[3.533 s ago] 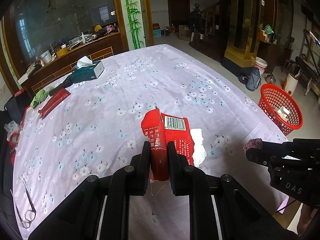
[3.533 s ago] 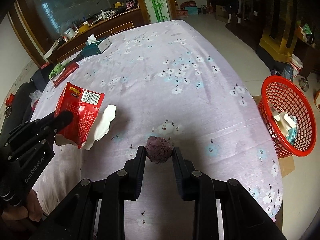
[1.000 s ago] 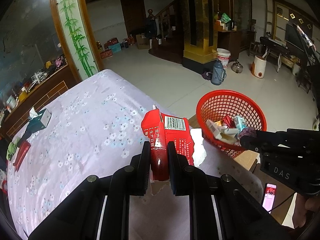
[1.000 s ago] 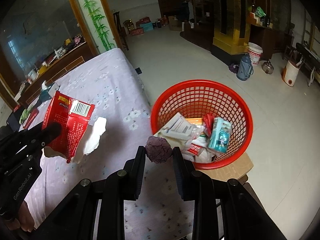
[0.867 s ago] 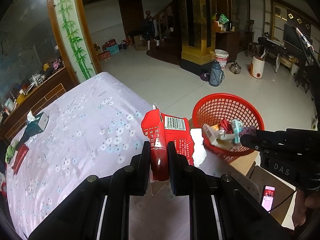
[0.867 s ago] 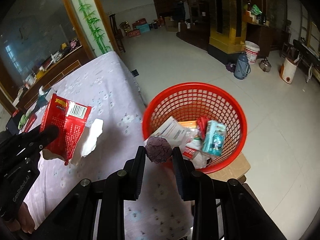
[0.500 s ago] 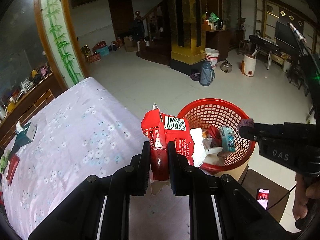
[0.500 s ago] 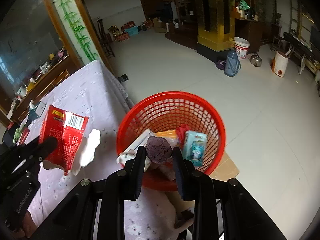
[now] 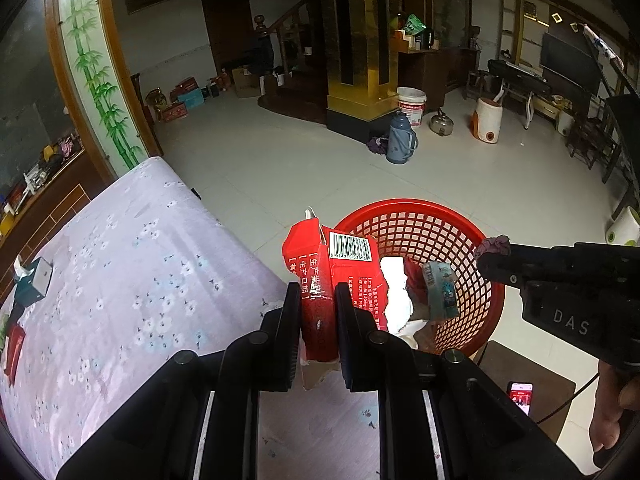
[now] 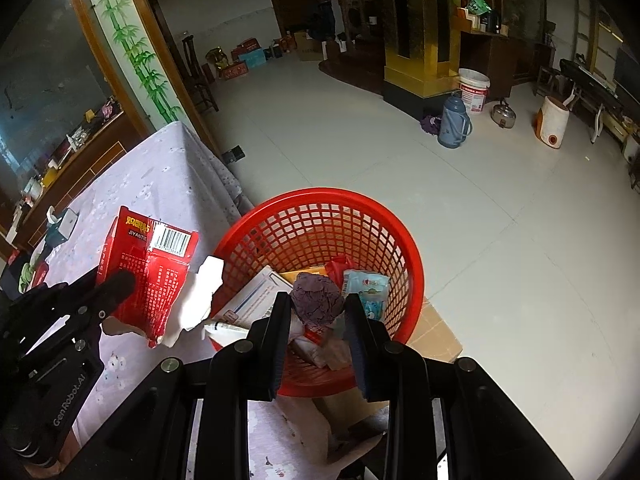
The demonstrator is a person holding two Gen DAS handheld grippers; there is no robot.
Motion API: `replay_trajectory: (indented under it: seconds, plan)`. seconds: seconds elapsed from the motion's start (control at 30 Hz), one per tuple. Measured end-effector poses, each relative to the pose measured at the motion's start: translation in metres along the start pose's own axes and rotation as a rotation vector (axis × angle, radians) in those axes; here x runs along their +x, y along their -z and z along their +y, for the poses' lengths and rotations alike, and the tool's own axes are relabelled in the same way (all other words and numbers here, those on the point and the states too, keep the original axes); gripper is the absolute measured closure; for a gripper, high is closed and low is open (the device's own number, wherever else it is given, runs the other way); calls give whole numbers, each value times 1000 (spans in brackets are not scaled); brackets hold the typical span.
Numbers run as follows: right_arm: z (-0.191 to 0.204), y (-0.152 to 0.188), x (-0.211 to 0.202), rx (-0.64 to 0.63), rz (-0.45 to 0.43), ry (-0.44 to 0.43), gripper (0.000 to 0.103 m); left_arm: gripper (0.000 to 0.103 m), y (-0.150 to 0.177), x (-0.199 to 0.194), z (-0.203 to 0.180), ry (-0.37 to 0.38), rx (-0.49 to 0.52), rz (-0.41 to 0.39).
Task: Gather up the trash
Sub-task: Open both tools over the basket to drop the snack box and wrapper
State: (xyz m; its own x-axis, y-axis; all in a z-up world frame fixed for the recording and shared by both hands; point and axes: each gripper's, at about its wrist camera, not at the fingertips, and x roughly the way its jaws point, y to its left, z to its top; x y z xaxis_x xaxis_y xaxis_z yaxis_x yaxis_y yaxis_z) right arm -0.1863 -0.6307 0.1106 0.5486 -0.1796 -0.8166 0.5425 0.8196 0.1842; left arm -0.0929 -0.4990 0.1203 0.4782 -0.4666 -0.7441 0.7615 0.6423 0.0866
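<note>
My left gripper (image 9: 318, 292) is shut on a torn red carton (image 9: 332, 264) with a barcode. It holds the carton in the air at the table corner, just left of the red mesh basket (image 9: 412, 204). In the right wrist view the carton (image 10: 152, 276) hangs beside the basket rim (image 10: 320, 194), with a white torn flap trailing. My right gripper (image 10: 318, 300) is shut on a crumpled purple wad (image 10: 318, 298), directly above the wrappers and cartons in the basket. From the left wrist view the wad (image 9: 492, 244) pokes out at the right gripper's tip, over the basket's right rim.
The table with the lilac floral cloth (image 9: 140, 272) runs away to the left and carries a teal tissue box (image 9: 34, 284). The basket rests on a cardboard box (image 10: 436, 332). A phone (image 9: 520, 396) lies lower right, near a hand (image 9: 612, 412). A blue thermos (image 10: 454, 120) stands on the tiled floor.
Both grippers have swung off the table toward the basket, which now sits close below. The right gripper has moved over the basket's contents. Both holds are unchanged.
</note>
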Motion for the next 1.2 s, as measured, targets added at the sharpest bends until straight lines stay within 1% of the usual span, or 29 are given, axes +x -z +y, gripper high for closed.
replay_trajectory:
  seconds: [0.6, 0.9, 0.97, 1.0, 1.03, 1.07, 1.1, 1.13, 1.2]
  plan:
    - [-22, -16, 11, 14, 18, -15, 74, 87, -10, 19, -11, -6, 16, 13]
    - [-27, -29, 24, 36, 37, -34, 72, 87, -13, 25, -16, 17, 16, 11]
    - [-28, -33, 25, 41, 40, -48, 71, 83, -13, 25, -17, 14, 18, 5]
    - [-29, -35, 26, 43, 41, -46, 70, 77, -13, 25, -16, 15, 14, 4]
    - [-30, -36, 26, 44, 42, -44, 66, 70, -13, 25, -15, 21, 8, 2]
    - [-31, -37, 25, 49, 39, -47, 61, 68, -12, 24, -14, 25, 3, -1]
    - [-31, -38, 24, 53, 36, -48, 60, 64, -13, 23, -14, 22, 1, -4]
    - [-31, -38, 22, 57, 30, -48, 60, 62, -13, 21, -13, 19, -3, -9]
    - [-30, -39, 20, 58, 27, -49, 60, 61, -13, 18, -13, 31, -10, -19]
